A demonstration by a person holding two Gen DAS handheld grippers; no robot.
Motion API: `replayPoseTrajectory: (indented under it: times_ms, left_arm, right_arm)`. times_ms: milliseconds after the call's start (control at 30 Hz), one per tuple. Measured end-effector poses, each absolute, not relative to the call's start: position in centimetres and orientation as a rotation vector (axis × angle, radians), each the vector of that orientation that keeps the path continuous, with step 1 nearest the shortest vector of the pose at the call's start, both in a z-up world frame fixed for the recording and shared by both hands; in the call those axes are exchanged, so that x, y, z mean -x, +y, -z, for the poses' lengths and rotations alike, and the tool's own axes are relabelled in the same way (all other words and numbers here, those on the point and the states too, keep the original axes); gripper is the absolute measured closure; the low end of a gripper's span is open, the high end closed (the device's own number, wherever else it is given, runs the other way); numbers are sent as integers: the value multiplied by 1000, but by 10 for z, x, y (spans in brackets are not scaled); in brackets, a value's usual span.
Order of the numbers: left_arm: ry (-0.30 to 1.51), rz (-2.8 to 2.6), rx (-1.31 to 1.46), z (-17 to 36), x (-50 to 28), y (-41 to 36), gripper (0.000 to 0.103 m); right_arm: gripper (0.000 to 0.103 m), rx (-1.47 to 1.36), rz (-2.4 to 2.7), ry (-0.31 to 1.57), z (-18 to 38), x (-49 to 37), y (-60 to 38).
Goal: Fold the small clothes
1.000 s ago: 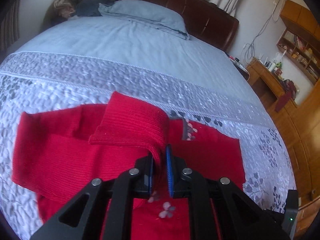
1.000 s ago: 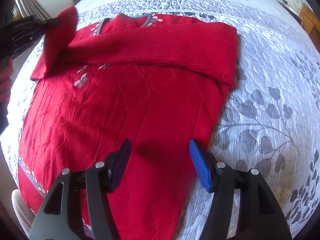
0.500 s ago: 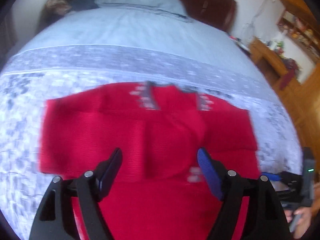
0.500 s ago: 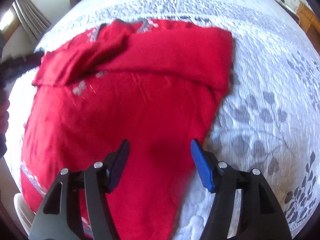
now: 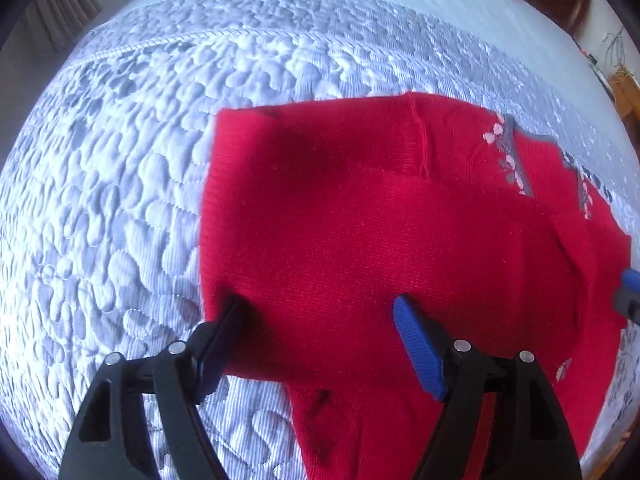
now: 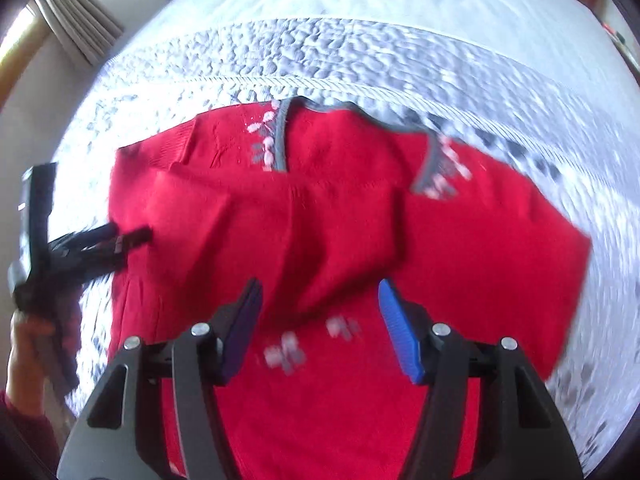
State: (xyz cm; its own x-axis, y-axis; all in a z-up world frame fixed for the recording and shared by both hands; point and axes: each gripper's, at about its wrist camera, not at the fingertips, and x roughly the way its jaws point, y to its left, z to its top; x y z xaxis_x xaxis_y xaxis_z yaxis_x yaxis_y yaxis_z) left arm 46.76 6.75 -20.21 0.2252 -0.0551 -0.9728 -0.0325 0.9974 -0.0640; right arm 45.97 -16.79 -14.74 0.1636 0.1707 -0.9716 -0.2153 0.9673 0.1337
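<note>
Since the earlier frame the left gripper (image 5: 320,344) has let go of the sleeve and now hangs with jaws wide and empty over the left shoulder fold of the red sweater (image 5: 400,240), while the right gripper (image 6: 320,328) has swung over the chest, jaws half open, nothing between them. Both sleeves (image 6: 224,216) lie crossed over the chest just ahead of the right gripper on the bed (image 5: 120,200). Likely left: folding the body in half.

The sweater (image 6: 340,216) is lying flat on the bed (image 6: 360,56). Its sleeves are lying folded across its chest, below the neckline (image 6: 352,116).
</note>
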Motion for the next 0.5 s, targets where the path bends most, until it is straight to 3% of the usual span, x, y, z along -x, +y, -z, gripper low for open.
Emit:
replayPoseTrajectory:
  times_ms: [100, 167, 233, 300, 433, 500]
  left_arm:
    - [1347, 31, 119, 206, -471, 72, 25]
    - [1334, 51, 126, 209, -469, 75, 25]
    - [1323, 69, 121, 209, -467, 77, 25]
    - [1319, 78, 133, 210, -465, 78, 25]
    - [1316, 79, 139, 207, -462, 78, 24]
    - [1310, 77, 140, 206, -459, 81, 24]
  right_arm:
    - [43, 89, -237, 1426, 168, -481, -147]
    - [50, 131, -180, 1450, 181, -489, -142]
    - [69, 133, -174, 1465, 190, -493, -144]
    - [98, 75, -207, 1460, 189, -490, -154]
    - [99, 14, -218, 1397, 164, -468, -185]
    - [95, -35, -248, 1384, 151, -446, -210]
